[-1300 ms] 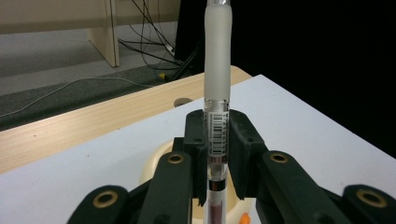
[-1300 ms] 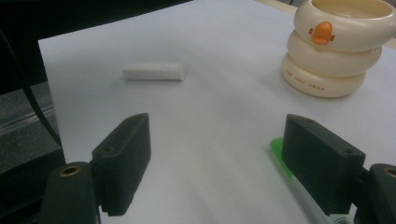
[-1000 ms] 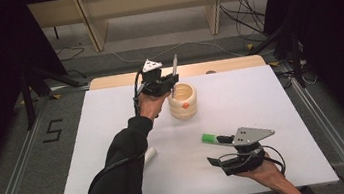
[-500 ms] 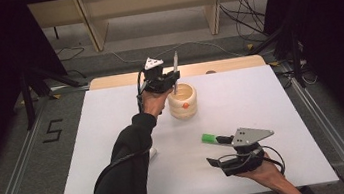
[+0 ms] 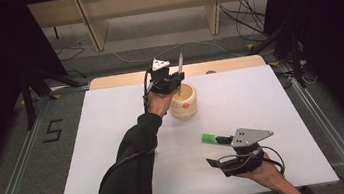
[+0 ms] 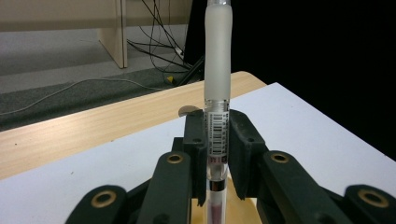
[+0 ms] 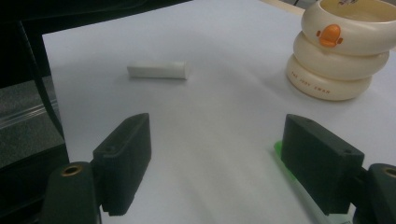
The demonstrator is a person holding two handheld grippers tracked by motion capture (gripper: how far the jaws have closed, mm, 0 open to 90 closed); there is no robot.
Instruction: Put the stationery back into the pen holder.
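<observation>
My left gripper [image 5: 176,80] [image 6: 217,140] is shut on a clear pen with a frosted grip [image 5: 181,65] [image 6: 217,88], held upright. The pen's lower end is at the mouth of a cream ringed pot [image 5: 184,103] [image 7: 343,51] with an orange mark; I cannot tell how deep it reaches. My right gripper [image 5: 216,150] [image 7: 222,158] rests low over the white table near the front, jaws wide apart with nothing between them. A green-capped marker [image 5: 209,138] [image 7: 279,148] lies just outside its far jaw, partly hidden by it.
A white block [image 7: 159,70] lies on the white table top [image 5: 271,99] beyond the right gripper's jaws, left of the pot in that view. A wooden strip [image 5: 226,64] runs along the far edge. Cables and shelf legs stand on the floor behind.
The left gripper with the pen has shifted very slightly to the right, over the pot. The right gripper has stayed put.
</observation>
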